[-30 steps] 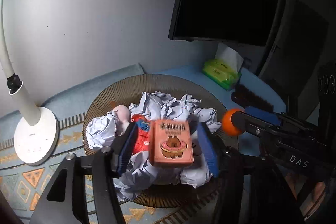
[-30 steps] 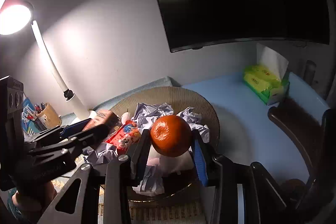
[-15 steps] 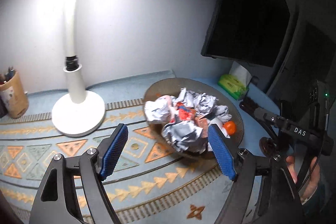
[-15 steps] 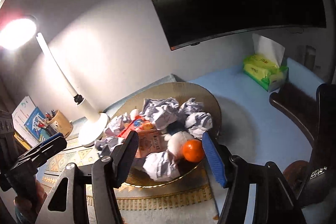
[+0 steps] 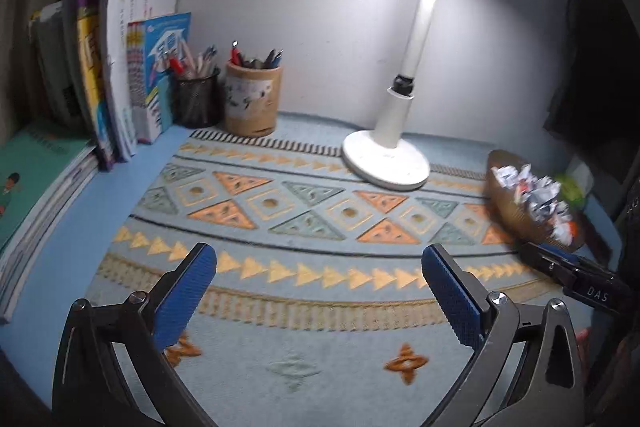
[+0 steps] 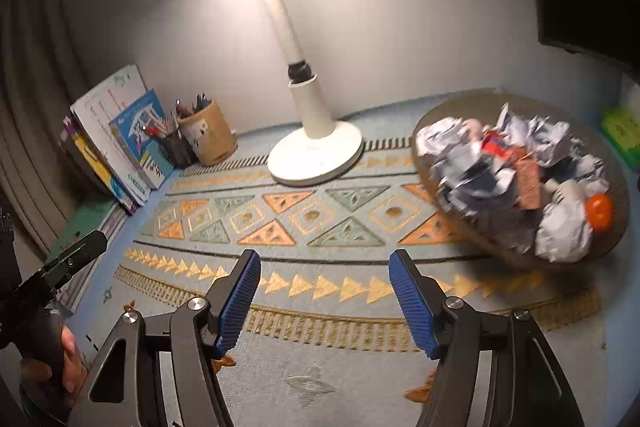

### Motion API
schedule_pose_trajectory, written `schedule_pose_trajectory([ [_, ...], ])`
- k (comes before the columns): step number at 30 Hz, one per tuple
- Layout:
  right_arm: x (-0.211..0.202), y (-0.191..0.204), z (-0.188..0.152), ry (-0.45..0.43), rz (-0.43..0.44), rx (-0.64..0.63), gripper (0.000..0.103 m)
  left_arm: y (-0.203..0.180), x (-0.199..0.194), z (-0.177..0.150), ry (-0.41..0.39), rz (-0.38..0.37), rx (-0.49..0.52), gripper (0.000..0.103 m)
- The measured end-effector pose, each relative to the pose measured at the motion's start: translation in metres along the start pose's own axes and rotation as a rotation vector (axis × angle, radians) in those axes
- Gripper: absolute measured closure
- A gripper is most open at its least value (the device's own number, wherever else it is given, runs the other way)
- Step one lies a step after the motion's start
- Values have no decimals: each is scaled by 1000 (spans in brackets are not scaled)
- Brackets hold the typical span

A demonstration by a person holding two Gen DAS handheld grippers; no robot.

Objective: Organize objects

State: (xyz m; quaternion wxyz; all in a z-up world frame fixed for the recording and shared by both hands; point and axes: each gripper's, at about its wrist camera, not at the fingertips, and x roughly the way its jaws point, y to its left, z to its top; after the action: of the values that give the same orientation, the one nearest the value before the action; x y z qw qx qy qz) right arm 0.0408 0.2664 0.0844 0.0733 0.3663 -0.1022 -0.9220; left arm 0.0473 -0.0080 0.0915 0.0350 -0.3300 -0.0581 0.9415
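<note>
Beside the white desk lamp (image 6: pixel 316 151), on its right, the woven basket (image 6: pixel 616 183) sits on the patterned mat (image 6: pixel 320 219), heaped with crumpled paper balls (image 6: pixel 560 231), a red snack pack (image 6: pixel 496 147), a pinkish box (image 6: pixel 528 183) and an orange (image 6: pixel 600 211) at its near right edge. Both claws hang over bare mat in front of the lamp. The left claw (image 5: pixel 320 291) has its jaws spread wide with nothing between them, having just been opening. The right claw (image 6: pixel 324 303) has its jaws partly apart, also just opening, and empty.

The basket looks overfilled, I judge. The orange lies near the rim on loose paper, so a nudge to the basket could roll it out onto the tabletop. Papers on the lamp side also hang low over the rim and may spill. Both pictures are smeared at the basket, so any reach back toward it risks a poor aim. The two claws are close together, and a crossing move could knock them.

Only the right wrist view shows the basket's contents clearly, plus a hand (image 6: pixel 60 359) gripping the other tool. The left wrist view alone shows the full book row (image 5: pixel 108 75) left of the lamp, with both pen cups (image 5: pixel 252 99) beside it.
</note>
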Motion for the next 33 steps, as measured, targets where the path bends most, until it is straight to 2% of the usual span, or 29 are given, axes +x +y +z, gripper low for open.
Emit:
schedule_pose_trajectory([
  [5, 51, 17, -27, 77, -83, -34, 38, 7, 34, -32, 67, 57, 80, 1],
  [9, 66, 19, -37, 101, -154, -49, 38, -4, 54, -46, 82, 75, 150, 1],
  [10, 67, 20, -36, 99, -158, -56, 38, -5, 61, -46, 119, 58, 163, 1],
  [12, 66, 21, -36, 94, -158, -67, 37, -6, 69, -47, 168, 45, 168, 1],
  [17, 71, 20, -37, 121, -174, -53, 26, 1, 86, -49, 280, 64, 113, 1],
  [21, 72, 17, -35, 127, -176, -39, 22, -5, 86, -44, 248, 167, 94, 1],
  [23, 77, 17, -34, 152, -187, -34, 21, -16, 88, -40, 226, 128, 127, 1],
  [26, 80, 14, -32, 165, -194, -21, 19, -29, 104, -38, 280, 148, 165, 0],
  [28, 85, 15, -30, 191, -175, -33, 5, -29, 106, -37, 275, 150, 142, 0],
  [29, 88, 16, -30, 203, -163, -42, 1, -26, 106, -37, 278, 142, 126, 0],
  [31, 90, 19, -31, 210, -177, -56, 0, -19, 106, -36, 293, 110, 82, 0],
  [33, 92, 21, -32, 213, -190, -65, 0, -17, 106, -36, 291, 114, 77, 0],
])
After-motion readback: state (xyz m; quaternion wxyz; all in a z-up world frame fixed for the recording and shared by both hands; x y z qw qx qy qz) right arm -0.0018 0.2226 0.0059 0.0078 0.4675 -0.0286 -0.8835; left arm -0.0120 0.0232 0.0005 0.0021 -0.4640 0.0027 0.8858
